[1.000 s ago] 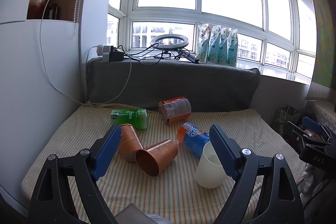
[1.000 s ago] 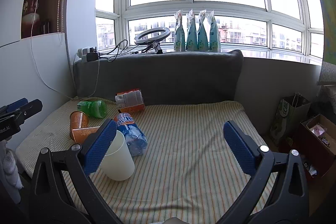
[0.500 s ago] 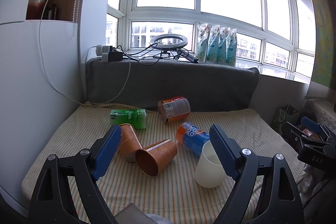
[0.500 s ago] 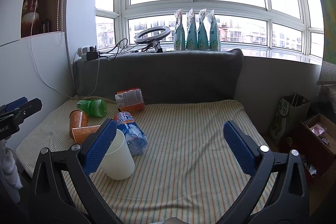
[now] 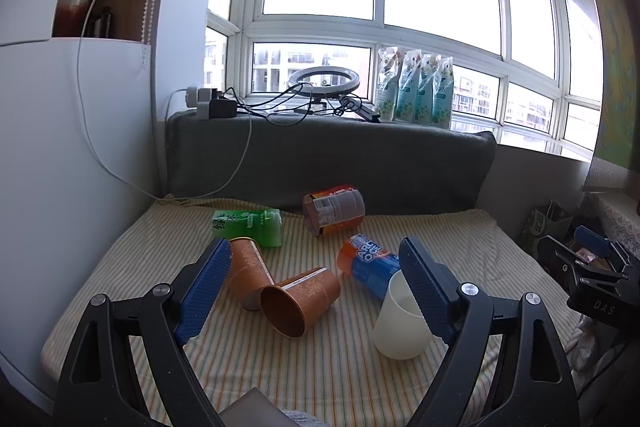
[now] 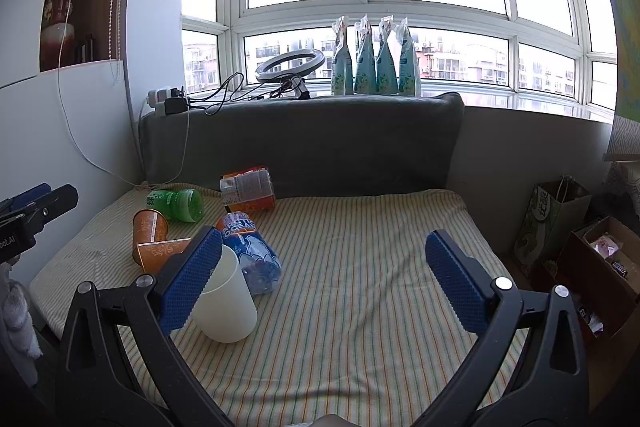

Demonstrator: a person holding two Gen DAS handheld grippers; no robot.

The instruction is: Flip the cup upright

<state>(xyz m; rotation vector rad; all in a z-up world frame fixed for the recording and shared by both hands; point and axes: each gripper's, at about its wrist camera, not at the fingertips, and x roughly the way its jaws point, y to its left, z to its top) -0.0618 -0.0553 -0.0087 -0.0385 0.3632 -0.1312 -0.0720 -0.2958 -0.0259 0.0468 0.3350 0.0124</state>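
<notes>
A white cup (image 5: 400, 323) stands on the striped mat, tilted, with its mouth up; it also shows in the right wrist view (image 6: 226, 301). Two brown paper cups lie on their sides: one (image 5: 300, 301) with its mouth toward me, one (image 5: 248, 269) behind it. They show in the right wrist view too, one (image 6: 162, 253) in front and one (image 6: 149, 225) behind. My left gripper (image 5: 316, 291) is open and empty, above the brown cups. My right gripper (image 6: 324, 283) is open and empty, to the right of the white cup.
A green bottle (image 5: 248, 223), an orange labelled container (image 5: 334, 209) and a blue-orange bottle (image 5: 370, 263) lie on the mat (image 6: 360, 267). A grey cushion (image 6: 304, 143) backs it. Bags and a box (image 6: 600, 251) stand at the right.
The left view has shifted slightly; the objects have not moved. Both grippers stay open.
</notes>
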